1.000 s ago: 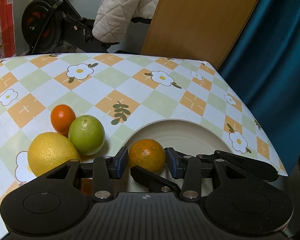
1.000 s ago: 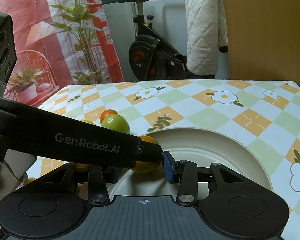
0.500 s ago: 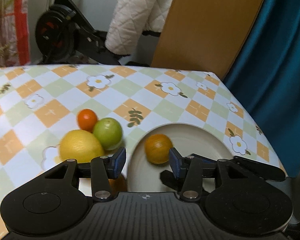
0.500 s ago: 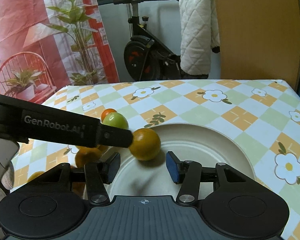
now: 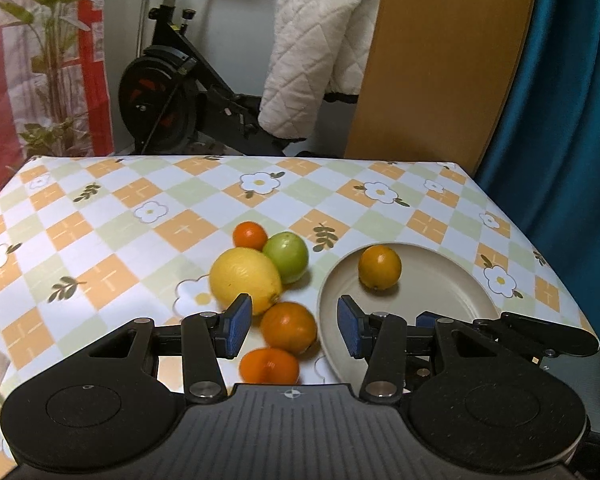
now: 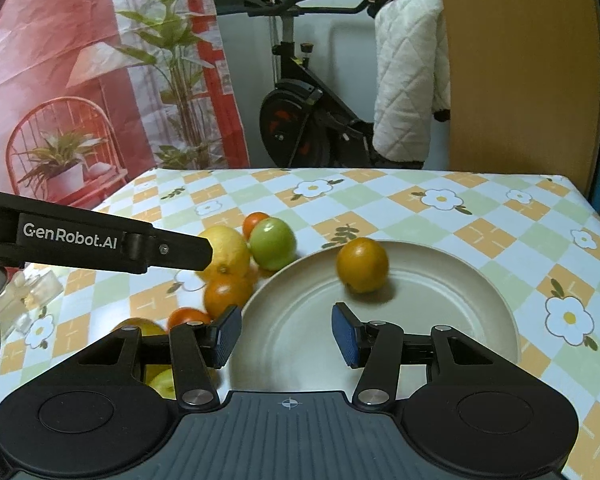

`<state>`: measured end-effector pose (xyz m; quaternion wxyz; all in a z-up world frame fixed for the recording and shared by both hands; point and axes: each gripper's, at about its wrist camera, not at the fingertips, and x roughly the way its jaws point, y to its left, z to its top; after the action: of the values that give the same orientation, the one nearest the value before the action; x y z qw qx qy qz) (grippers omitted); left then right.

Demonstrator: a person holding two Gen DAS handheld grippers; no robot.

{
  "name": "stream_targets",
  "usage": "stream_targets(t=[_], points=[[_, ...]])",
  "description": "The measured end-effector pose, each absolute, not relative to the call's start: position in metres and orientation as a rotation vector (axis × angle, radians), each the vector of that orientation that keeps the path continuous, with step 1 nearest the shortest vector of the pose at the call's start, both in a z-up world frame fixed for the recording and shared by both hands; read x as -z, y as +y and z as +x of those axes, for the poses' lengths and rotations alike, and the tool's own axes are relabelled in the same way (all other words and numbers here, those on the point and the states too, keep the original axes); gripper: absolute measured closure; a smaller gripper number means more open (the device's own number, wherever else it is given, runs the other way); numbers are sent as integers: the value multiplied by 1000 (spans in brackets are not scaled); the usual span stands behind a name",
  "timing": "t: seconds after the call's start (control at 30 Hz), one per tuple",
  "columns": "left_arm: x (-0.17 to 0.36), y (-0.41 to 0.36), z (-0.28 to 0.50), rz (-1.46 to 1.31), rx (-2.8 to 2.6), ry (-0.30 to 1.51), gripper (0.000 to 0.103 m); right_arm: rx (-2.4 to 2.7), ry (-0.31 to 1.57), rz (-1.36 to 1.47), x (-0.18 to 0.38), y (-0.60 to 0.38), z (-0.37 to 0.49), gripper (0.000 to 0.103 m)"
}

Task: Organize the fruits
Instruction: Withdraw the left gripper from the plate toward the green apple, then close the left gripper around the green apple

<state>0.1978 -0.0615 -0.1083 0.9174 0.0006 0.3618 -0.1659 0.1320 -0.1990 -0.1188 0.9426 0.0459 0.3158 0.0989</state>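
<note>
A beige plate [image 5: 440, 280] sits at the right of the flowered table, and one orange [image 5: 380, 267] lies on its far left part. To the left of the plate are a lemon [image 5: 245, 280], a green fruit [image 5: 286, 257], a small tangerine [image 5: 250, 235] and two more oranges [image 5: 289, 327]. My left gripper [image 5: 295, 326] hangs open above the plate's left rim with nothing between its pads. In the right wrist view my right gripper [image 6: 286, 338] is open over the plate [image 6: 440, 300], short of the orange [image 6: 362, 265]. The left gripper's finger [image 6: 100, 240] crosses in from the left.
More yellow fruit [image 6: 164, 384] lies under the right gripper's left finger. A clear plastic piece [image 6: 32, 292] lies near the table's left edge. Behind the table stand an exercise bike [image 5: 168, 92], a white quilted coat [image 5: 320, 60], a wooden board [image 5: 440, 60] and a teal curtain [image 5: 560, 80].
Both grippers have drawn back and risen from the plate, their jaws a little wider. The orange that was between the left pads now lies free on the plate.
</note>
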Motion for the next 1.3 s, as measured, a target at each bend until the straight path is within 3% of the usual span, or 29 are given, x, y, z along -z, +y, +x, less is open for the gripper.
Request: stream_targets(t=[0.73,1.3], points=[[112,-6,145,-111,303,709,53,-242,617,-1,109,-165,84,56],[133,-11,138,-118,397,776,54,-315,667,-61,127,-147,79,56]])
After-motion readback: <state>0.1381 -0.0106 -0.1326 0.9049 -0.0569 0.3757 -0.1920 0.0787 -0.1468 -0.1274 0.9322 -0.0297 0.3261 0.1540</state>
